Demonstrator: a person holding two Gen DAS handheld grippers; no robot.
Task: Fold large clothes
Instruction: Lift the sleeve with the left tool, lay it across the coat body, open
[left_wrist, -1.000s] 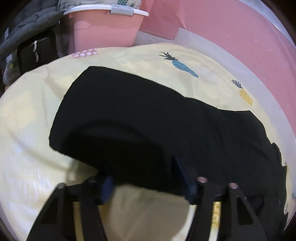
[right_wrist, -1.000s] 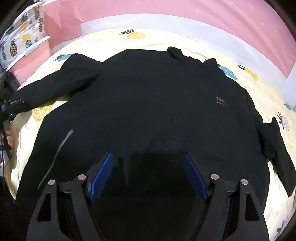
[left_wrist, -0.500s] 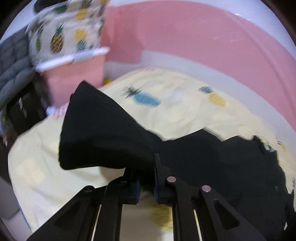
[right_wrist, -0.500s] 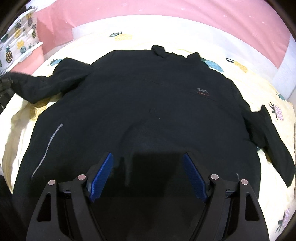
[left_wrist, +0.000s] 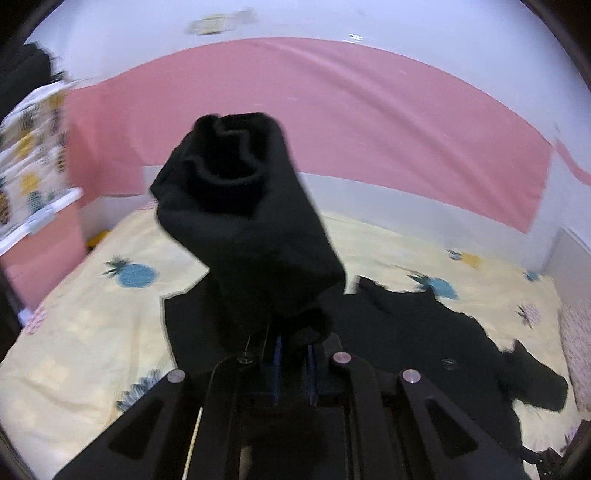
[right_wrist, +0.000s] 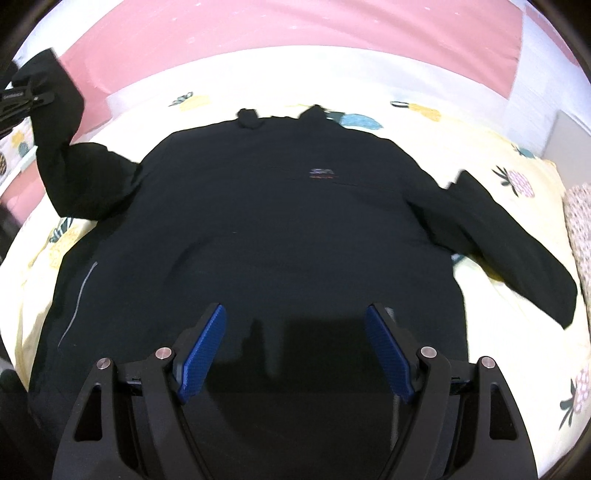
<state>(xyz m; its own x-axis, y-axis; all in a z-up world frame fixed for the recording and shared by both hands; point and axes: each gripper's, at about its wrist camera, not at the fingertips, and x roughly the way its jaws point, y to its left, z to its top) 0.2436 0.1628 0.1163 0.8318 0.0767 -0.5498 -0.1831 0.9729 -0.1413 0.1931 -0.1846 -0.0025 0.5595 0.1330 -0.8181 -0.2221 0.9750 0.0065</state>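
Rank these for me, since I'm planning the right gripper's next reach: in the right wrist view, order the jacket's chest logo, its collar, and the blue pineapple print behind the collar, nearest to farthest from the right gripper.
1. Chest logo: nearest the right gripper, slightly right of centre on the jacket.
2. Collar: farther up, at the jacket's top edge.
3. Blue pineapple print: farthest, on the sheet just behind the collar, to the right.

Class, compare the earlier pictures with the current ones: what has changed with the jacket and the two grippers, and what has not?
The left gripper, open around the sleeve a second ago, has shut on it and lifted it up off the bedsheet. The right gripper stays open above the hem, holding nothing, and the jacket body and other sleeve still lie flat.
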